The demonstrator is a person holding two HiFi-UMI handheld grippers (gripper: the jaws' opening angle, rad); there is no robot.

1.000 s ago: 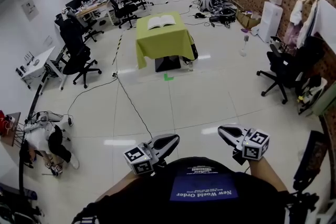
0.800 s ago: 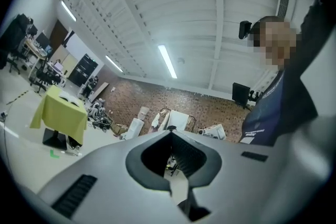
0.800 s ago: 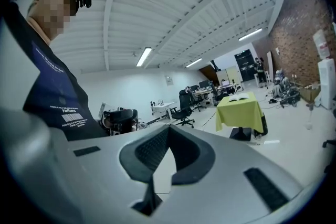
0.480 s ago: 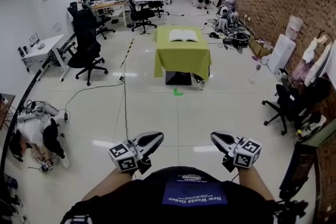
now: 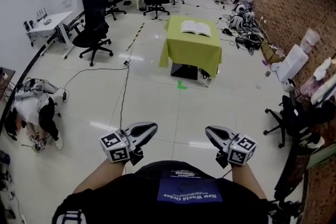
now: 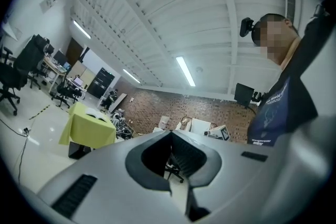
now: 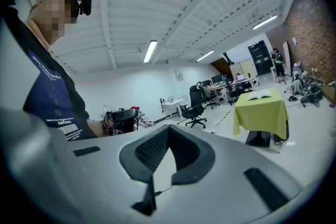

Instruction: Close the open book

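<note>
An open book (image 5: pixel 196 28) lies flat on a small table under a yellow-green cloth (image 5: pixel 191 52), far ahead across the floor. Both grippers are held low in front of the person's body, well short of the table. My left gripper (image 5: pixel 153 127) is shut with nothing in it. My right gripper (image 5: pixel 209 130) is shut and empty too. In the left gripper view the clothed table (image 6: pixel 86 132) and the book (image 6: pixel 97 116) show small at the left, past my left gripper (image 6: pixel 170 134). The right gripper view shows the book (image 7: pixel 261 95) at the right, beyond my right gripper (image 7: pixel 168 129).
Black office chairs (image 5: pixel 93 29) and desks (image 5: pixel 48 22) stand at the left and back. A cable (image 5: pixel 125 92) runs along the floor towards the table. A person crouches at the left edge (image 5: pixel 32 118). Another chair (image 5: pixel 287 120) and clutter line the brick wall on the right.
The person has walked forward: the table and book now look nearer and sit more to the right in the head view. Both grippers travelled along, still shut and empty.
</note>
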